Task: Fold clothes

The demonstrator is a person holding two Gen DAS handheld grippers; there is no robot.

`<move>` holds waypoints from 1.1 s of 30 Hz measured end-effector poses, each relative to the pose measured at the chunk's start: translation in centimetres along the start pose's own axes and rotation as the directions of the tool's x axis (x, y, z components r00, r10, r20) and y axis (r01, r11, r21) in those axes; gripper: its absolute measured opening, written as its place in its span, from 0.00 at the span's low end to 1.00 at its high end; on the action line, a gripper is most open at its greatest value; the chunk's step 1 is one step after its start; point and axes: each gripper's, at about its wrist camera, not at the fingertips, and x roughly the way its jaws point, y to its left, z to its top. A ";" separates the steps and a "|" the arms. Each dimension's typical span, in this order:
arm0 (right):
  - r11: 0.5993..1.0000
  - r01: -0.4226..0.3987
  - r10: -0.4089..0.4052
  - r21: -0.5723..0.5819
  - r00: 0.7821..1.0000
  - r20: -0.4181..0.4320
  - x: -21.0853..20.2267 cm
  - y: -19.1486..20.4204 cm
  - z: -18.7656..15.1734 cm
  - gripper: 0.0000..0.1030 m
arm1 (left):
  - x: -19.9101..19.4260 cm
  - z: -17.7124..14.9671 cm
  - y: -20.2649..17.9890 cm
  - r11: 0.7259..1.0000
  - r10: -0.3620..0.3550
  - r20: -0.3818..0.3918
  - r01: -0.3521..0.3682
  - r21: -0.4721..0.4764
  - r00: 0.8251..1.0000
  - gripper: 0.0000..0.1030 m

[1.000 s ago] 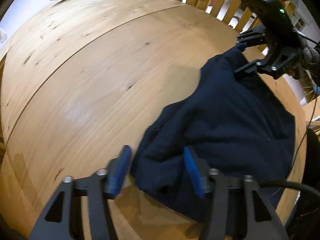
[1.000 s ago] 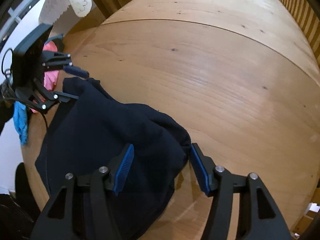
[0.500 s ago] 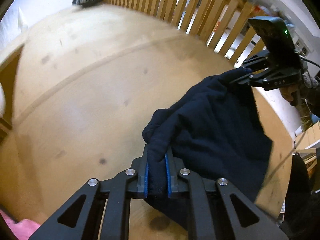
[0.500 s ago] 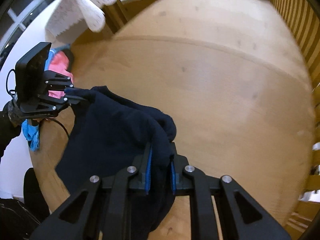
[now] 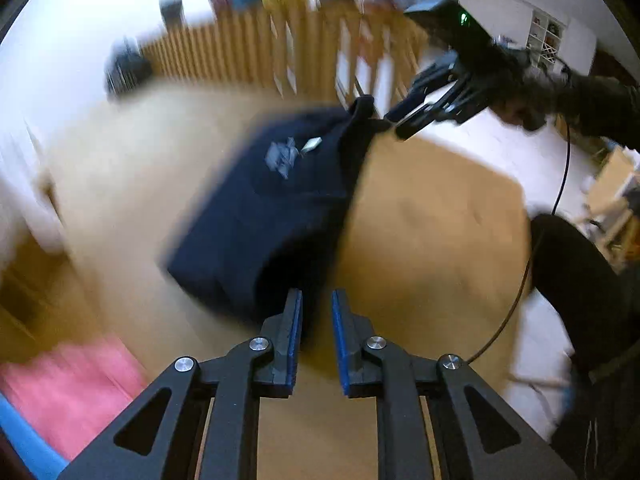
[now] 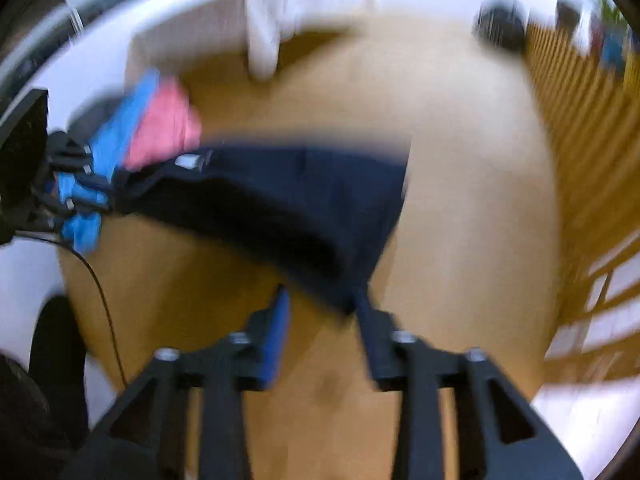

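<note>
Both views badly motion-blurred. Pink cloth with a blue cloth beside it, at the left edge of the wooden surface.

Left claw: blue pads a narrow gap apart, dark cloth at the tips; whether it is pinched cannot be told.

Navy garment is lifted and stretched between the two claws above the surface, a small white label showing near its upper edge.

Right claw: pads stand apart in its own view, a garment corner at the right pad; seen from the left wrist, its tips look closed on the garment's far corner. Grip not certain.

Slatted wooden railing runs behind the far edge of the surface.
</note>
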 end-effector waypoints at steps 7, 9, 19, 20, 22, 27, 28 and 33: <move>0.980 -0.071 0.071 0.185 0.997 0.006 0.6 -1.1 -5.2 0.37 | 0.6 -1.3 0.1 0.994 0.007 -0.055 -0.013 -0.105 0.998 0.13; 0.981 -0.064 0.056 0.180 0.997 0.048 0.9 -1.4 -2.9 0.37 | 0.8 0.3 1.0 0.993 0.026 -0.008 -0.027 -0.117 1.000 0.14; 0.982 0.060 -0.041 0.179 0.993 -0.108 10.4 -3.6 0.7 0.37 | 11.9 4.1 5.4 0.975 0.039 -0.032 -0.045 -0.219 0.999 0.14; 0.982 0.080 -0.059 0.170 0.990 -0.128 10.7 -3.7 -0.3 0.37 | 12.6 3.7 5.5 0.975 0.041 -0.058 -0.053 -0.215 0.997 0.14; 0.985 0.068 -0.043 0.161 0.987 -0.156 10.6 -3.5 -1.9 0.34 | 12.7 3.3 5.9 0.973 0.043 -0.052 -0.054 -0.225 0.998 0.15; 0.990 0.056 -0.059 0.127 0.998 0.022 8.9 -3.5 0.0 0.05 | 11.2 3.1 7.1 0.962 0.049 0.038 -0.037 -0.271 0.998 0.15; 0.992 0.051 -0.057 0.118 0.997 0.044 9.6 -3.5 1.0 0.05 | 11.0 3.3 7.5 0.958 0.056 0.054 -0.039 -0.284 0.997 0.15; 0.983 -0.017 0.003 0.181 0.997 0.076 16.4 -5.7 6.2 0.05 | 12.3 5.8 12.1 0.921 0.146 0.095 -0.101 -0.376 0.985 0.15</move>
